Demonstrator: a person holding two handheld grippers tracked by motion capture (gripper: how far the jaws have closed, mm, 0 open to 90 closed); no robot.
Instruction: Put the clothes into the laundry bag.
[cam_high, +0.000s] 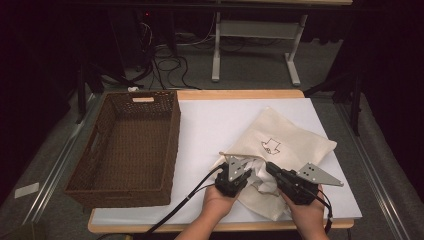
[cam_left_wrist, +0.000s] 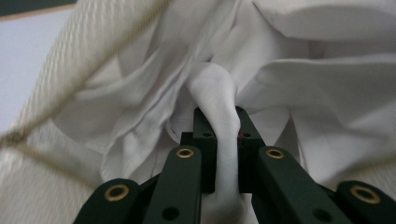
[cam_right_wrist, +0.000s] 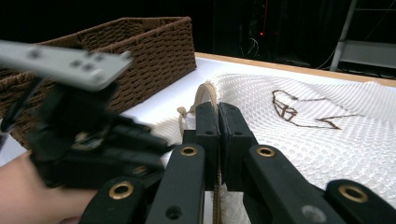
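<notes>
My left gripper (cam_left_wrist: 223, 135) clamped on soft white cloth (cam_left_wrist: 215, 93) inside bag (cam_high: 290, 145); right gripper (cam_right_wrist: 218, 126) pinches drawstring (cam_right_wrist: 205, 93). Light, limp; grip bunched folds

two black grippers: left gripper (cam_high: 243, 174), right gripper (cam_high: 270, 168). black linked jaw bars with brass-ringed rivets and small dark screw holes. grey three-cornered plate (cam_high: 237, 167) atop the left, drilled with small holes; a like grey plate (cam_high: 317, 174) atop the right. black cable (cam_high: 186, 197) trailing from the left. bare forearms, no sleeves in sight.
</notes>
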